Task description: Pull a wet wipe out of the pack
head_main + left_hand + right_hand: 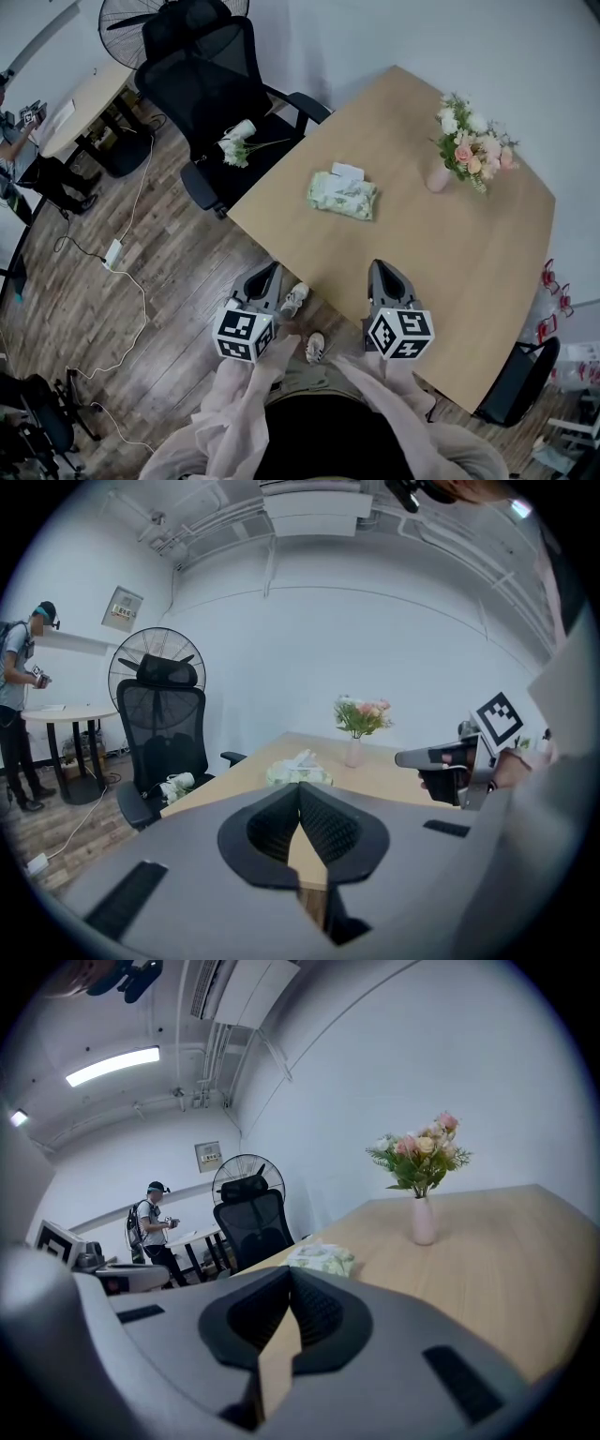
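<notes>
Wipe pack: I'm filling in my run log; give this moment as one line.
stage: before reach | wipe pack: on table, untouched | left gripper: shut, empty | right gripper: shut, empty

A light wooden surface is seen. A soft green and white pack of wet wipes is laid flat on it, near the middle. A small pink vase of flowers is stood upright, near the pack but not touching it.
</notes>
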`<state>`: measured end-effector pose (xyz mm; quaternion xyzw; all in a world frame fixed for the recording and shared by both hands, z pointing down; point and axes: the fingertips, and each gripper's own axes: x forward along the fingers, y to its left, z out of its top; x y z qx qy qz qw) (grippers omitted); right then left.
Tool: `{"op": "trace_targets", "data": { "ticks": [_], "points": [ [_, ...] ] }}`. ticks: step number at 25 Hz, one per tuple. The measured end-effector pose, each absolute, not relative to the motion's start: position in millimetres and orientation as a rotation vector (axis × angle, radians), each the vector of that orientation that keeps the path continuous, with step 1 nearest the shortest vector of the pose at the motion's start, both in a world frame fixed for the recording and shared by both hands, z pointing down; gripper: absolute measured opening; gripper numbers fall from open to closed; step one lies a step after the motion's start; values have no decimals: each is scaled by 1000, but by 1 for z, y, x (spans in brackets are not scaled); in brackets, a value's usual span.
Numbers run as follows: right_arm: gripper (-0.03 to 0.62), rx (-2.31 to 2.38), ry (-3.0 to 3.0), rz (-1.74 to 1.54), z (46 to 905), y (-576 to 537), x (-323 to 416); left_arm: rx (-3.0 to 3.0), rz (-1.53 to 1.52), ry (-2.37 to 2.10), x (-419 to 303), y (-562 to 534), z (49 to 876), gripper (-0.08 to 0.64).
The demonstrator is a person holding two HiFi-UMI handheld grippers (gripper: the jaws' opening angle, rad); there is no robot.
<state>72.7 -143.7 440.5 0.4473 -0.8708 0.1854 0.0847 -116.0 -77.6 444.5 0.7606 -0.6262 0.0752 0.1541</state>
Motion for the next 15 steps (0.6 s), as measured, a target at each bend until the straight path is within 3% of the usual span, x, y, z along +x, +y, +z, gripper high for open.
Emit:
{"op": "trace_targets", "data": {
  "ticks": [15],
  "points": [
    [11,1454,-2532,583,442,-197,62,2269,263,-1651,-119,-142,449,12]
  ]
}}
